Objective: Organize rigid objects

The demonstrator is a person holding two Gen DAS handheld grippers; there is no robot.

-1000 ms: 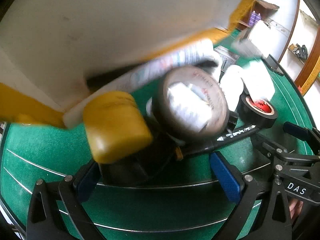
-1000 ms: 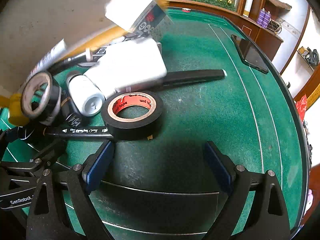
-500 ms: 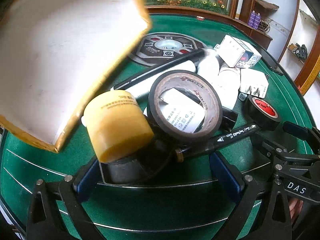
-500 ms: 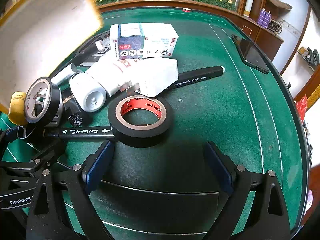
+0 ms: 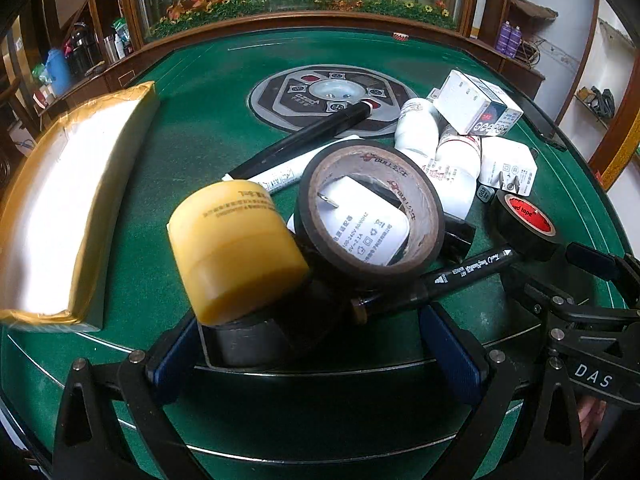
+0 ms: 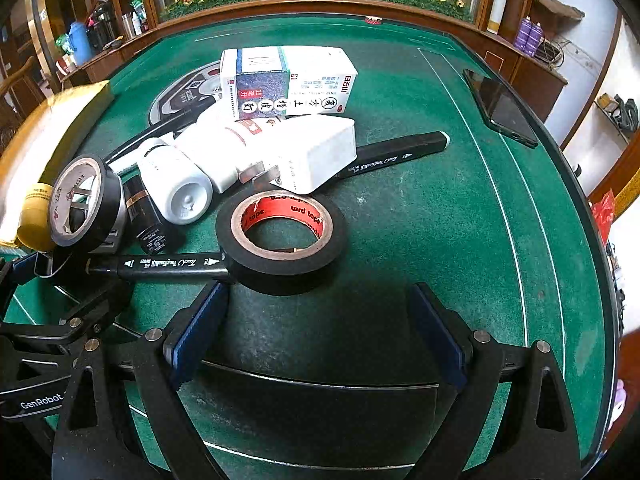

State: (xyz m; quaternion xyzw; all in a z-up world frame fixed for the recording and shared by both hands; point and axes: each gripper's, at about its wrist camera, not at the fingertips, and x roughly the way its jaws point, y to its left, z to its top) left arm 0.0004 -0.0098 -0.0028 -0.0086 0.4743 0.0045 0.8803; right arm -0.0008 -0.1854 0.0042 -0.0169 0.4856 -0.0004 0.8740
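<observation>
A heap of small rigid things lies on the green felt table (image 6: pixel 440 220). In the left wrist view a yellow jar (image 5: pixel 236 248) and a black tape roll (image 5: pixel 370 210) lean on a grey item just ahead of my open left gripper (image 5: pixel 316 356). A black marker (image 5: pixel 448 280) runs right to a second tape roll with a red core (image 5: pixel 526 220). That roll (image 6: pixel 282 240) lies just ahead of my open, empty right gripper (image 6: pixel 316 344). Behind it are a white charger (image 6: pixel 304 156), white bottles (image 6: pixel 180 184), a medicine carton (image 6: pixel 288 80) and another black marker (image 6: pixel 396 152).
A white box with yellow taped edges (image 5: pixel 68 200) lies open side up at the left of the table. A dark phone (image 6: pixel 500 108) lies near the right rim. A round control panel (image 5: pixel 328 96) sits in the table's middle. Wooden cabinets ring the table.
The white box, tipped over the heap a second ago, has swung away left and now rests on the felt. The objects it spilled have settled. Both grippers have stayed put.
</observation>
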